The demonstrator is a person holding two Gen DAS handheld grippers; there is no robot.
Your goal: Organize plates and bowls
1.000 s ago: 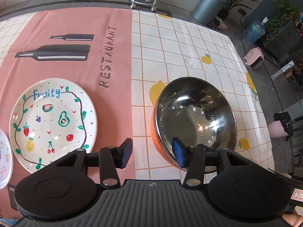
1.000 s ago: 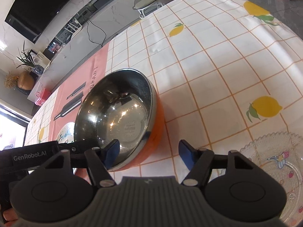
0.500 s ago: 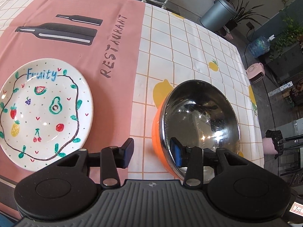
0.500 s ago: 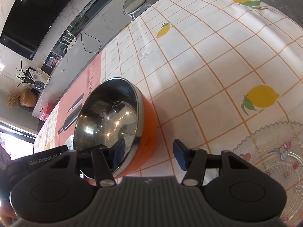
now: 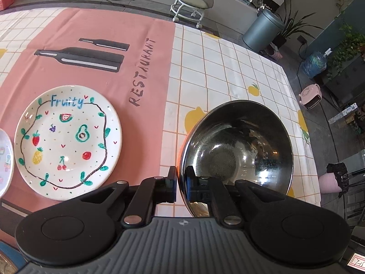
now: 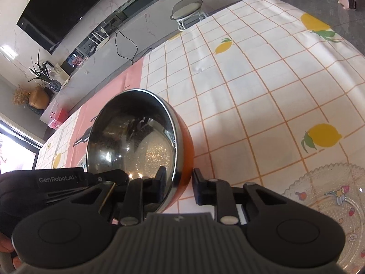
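A steel bowl with an orange outside (image 5: 237, 150) is tilted and lifted off the tablecloth. My left gripper (image 5: 181, 187) is shut on its near rim, one finger inside and one outside. In the right wrist view the same bowl (image 6: 134, 141) is gripped by my right gripper (image 6: 178, 186), whose jaws straddle the rim on the bowl's right side. The left gripper's body (image 6: 57, 182) shows at the lower left there. A white "Fruity" plate (image 5: 68, 141) lies flat on the pink cloth, left of the bowl.
Another white plate's edge (image 5: 5, 159) shows at the far left. A clear patterned glass plate (image 6: 328, 210) lies at the right gripper's lower right. The table's far edge (image 5: 228, 34) faces a stool (image 5: 194, 2) and a bin (image 5: 262, 29).
Both grippers have closed onto the bowl's rim from open. The bowl now stands more tilted and raised from the cloth.
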